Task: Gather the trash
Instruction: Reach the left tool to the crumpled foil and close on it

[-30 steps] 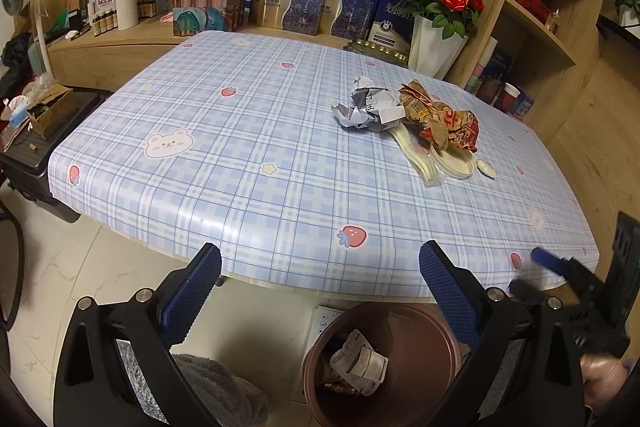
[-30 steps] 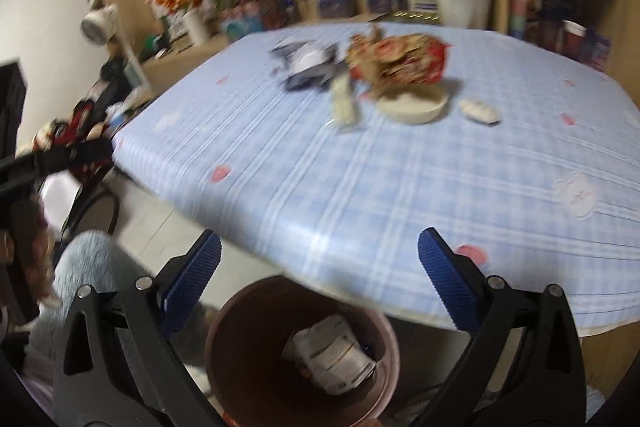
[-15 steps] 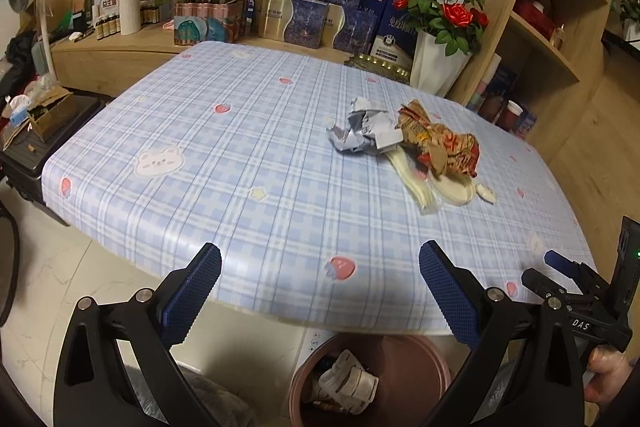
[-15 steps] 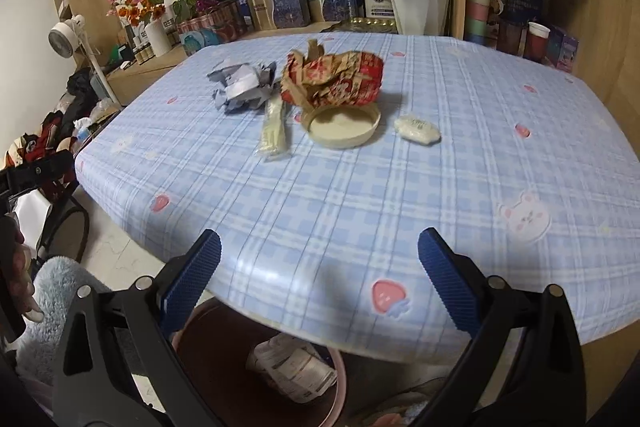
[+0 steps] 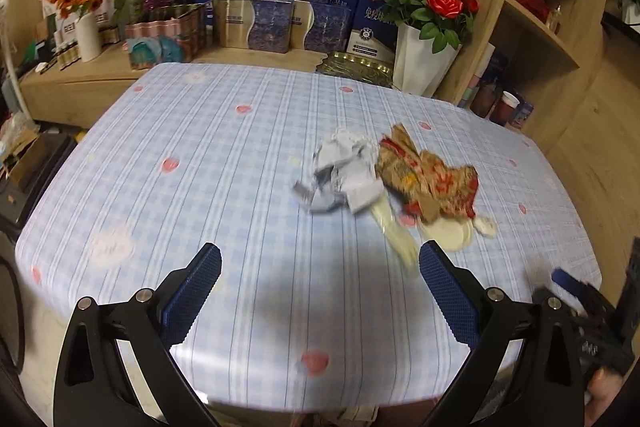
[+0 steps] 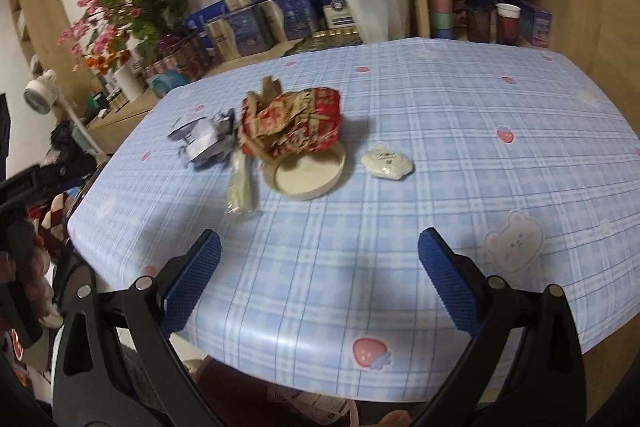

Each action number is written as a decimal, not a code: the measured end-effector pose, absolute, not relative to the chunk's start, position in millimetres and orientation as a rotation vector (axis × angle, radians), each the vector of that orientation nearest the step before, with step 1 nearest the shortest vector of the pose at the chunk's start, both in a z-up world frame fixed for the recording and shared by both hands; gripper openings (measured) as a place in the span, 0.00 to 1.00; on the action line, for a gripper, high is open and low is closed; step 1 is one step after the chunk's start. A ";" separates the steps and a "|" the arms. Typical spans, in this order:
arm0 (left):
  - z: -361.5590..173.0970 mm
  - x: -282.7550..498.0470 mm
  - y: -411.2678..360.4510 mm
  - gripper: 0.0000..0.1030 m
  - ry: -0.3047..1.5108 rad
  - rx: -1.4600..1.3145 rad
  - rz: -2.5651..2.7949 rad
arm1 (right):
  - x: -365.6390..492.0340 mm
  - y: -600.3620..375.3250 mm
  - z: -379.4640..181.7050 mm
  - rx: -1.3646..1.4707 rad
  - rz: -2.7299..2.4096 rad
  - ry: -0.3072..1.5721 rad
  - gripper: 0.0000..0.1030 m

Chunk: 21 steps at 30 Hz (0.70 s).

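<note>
both grippers wide, empty, over the near table edge
left gripper (image 5: 320, 275), right gripper (image 6: 319, 263); crumpled red-brown wrapper (image 6: 292, 125), grey foil wad (image 6: 204, 141), cream round lid (image 6: 306, 173) cluster mid blue plaid tablecloth (image 6: 460, 115), edges bare.

Very little print can be made out. The tall dark blue box (image 5: 370, 23) behind the red roses carries large white Chinese characters down its face, beginning 免疫, with a round white emblem and some smaller white lines below them; the remaining characters are cut off by the leaves. The white packet (image 6: 387, 161) lying on the tabletop (image 6: 460, 115) has small dark print that is too small to read. Lettering on the gold and blue gift boxes (image 5: 256, 27) is blurred beyond reading.
</note>
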<state>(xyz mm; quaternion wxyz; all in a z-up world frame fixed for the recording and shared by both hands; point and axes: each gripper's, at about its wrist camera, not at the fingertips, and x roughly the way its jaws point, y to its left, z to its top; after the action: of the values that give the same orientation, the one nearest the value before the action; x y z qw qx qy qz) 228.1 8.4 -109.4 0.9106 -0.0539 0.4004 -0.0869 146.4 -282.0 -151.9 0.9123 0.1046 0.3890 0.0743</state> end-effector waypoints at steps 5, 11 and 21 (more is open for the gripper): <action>-120.1 279.4 -11.0 0.94 0.852 -0.118 -0.194 | 158.6 -287.2 -144.4 0.221 0.135 0.787 0.94; -158.5 338.6 -28.1 0.94 0.923 -0.174 -0.165 | 175.7 -294.4 -138.1 0.154 0.127 0.821 0.94; -192.4 358.6 -10.5 0.02 1.045 -0.168 -0.219 | 217.4 -285.5 -132.6 0.003 0.131 0.812 0.94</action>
<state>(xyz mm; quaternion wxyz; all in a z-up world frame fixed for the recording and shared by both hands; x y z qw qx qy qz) 358.6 -10.5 -192.4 0.8575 -0.0799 0.4974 -0.1041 217.4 -285.5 -132.6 0.9167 0.0013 0.3945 0.0636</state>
